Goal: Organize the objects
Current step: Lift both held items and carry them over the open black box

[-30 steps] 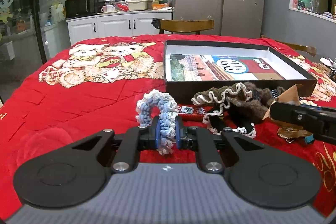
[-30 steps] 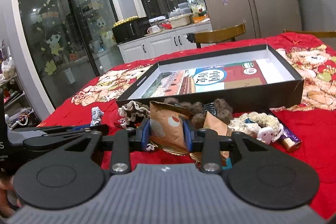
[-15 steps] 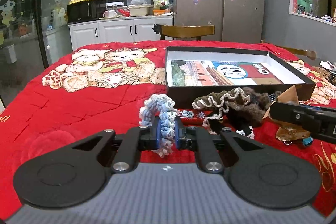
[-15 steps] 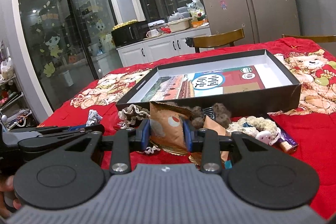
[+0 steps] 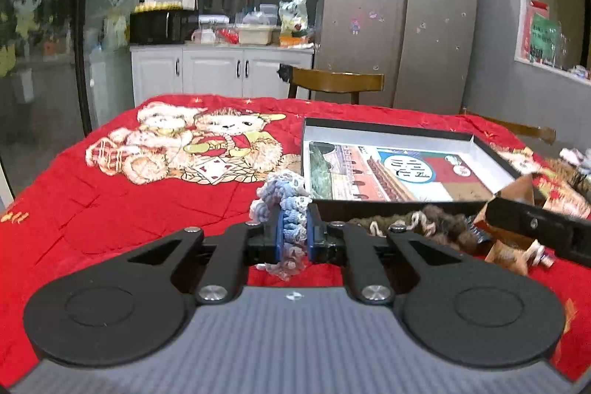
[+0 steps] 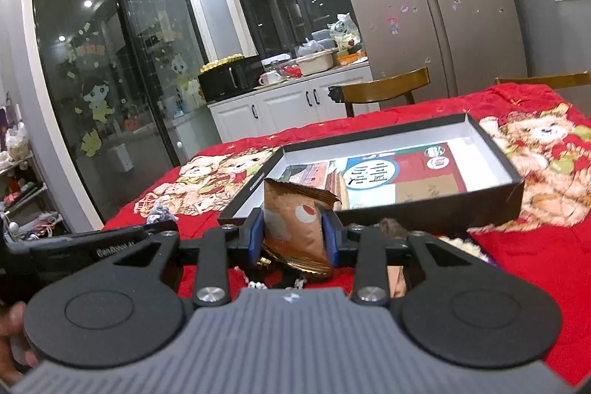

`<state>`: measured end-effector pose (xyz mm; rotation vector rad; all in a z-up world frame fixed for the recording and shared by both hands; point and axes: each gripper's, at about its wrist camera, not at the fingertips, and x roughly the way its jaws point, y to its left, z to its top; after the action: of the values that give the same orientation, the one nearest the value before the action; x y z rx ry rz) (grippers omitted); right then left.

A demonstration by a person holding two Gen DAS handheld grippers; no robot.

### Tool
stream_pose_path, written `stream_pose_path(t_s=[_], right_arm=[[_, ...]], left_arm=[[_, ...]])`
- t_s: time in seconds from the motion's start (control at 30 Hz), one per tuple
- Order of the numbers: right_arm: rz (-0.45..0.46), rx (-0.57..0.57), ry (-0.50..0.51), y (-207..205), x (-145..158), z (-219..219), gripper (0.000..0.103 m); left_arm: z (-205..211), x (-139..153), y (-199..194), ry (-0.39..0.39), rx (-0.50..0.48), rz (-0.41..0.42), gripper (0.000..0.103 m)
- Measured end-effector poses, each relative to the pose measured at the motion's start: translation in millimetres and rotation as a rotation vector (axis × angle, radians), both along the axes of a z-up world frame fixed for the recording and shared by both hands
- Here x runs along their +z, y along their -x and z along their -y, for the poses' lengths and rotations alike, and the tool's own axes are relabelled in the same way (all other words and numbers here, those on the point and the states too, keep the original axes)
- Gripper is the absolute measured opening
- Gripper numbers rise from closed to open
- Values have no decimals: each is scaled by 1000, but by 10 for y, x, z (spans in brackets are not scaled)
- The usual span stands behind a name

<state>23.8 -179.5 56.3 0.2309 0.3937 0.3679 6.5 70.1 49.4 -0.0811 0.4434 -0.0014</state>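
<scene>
The left gripper [image 5: 292, 234] is clenched on a blue crocheted scrunchie [image 5: 284, 205], and the right gripper [image 6: 293, 234] grasps a brown snack packet [image 6: 295, 220], both lifted above the red blanket [image 5: 129, 202]. Next, I think, each must be carried over the black box [image 6: 424, 205] and released inside.

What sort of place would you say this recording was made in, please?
Most likely a home kitchen and dining area: a tall steel refrigerator, white cabinets with a cluttered counter and a microwave, and a wooden chair behind a table under a red quilt.
</scene>
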Motion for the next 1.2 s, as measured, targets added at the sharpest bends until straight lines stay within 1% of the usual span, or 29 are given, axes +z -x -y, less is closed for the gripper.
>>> stream_pose_path(t_s=[0.07, 0.13, 0.2, 0.37, 0.43, 0.47, 0.53, 0.6, 0.7, 0.8, 0.87, 0.93, 1.07, 1.1, 1.13, 1.17, 1.2], right_arm=[[-11, -8, 8, -20, 79, 1, 38], [-28, -10, 6, -61, 155, 14, 38], [-43, -17, 4, -134, 245, 31, 38], [-100, -25, -3, -371, 434, 57, 38], [-114, -23, 3, -472, 524, 46, 38], [-118, -24, 8, -525, 568, 48, 38], [-123, -28, 7, -611, 641, 44, 38], [-123, -38, 11, -713, 718, 39, 38], [-129, -60, 30, -879, 789, 14, 38], [-174, -68, 29, -1099, 757, -23, 38], [-215, -71, 20, -1275, 672, -49, 38], [-247, -73, 14, -1410, 546, -52, 38], [-338, -57, -8, -1636, 197, -57, 38], [-351, -47, -22, -1674, 110, -50, 38], [-355, -49, -29, -1701, 35, -47, 38], [-373, -40, -3, -1740, -24, -81, 38], [-386, -35, 10, -1775, -88, -95, 38]], left_arm=[[-28, 105, -19, 15, 1, 0, 14], [-17, 222, -51, -2, -12, 7, 14], [-5, 366, -88, 5, -16, 17, 14], [23, 715, -304, 67, -56, 24, 14], [35, 840, -415, 99, -91, 7, 14], [33, 891, -462, 121, -93, 2, 14], [57, 998, -553, 135, -101, -2, 14], [59, 1080, -641, 161, -106, -2, 14], [85, 1122, -812, 197, -109, -28, 14], [143, 1068, -990, 217, -110, -59, 14], [191, 975, -1097, 233, -125, -86, 14], [230, 856, -1179, 231, -136, -109, 14], [242, 549, -1312, 204, -141, -163, 14], [253, 486, -1345, 185, -150, -182, 14], [241, 425, -1357, 181, -152, -185, 14], [227, 364, -1354, 175, -151, -185, 14], [240, 308, -1366, 152, -155, -191, 14]])
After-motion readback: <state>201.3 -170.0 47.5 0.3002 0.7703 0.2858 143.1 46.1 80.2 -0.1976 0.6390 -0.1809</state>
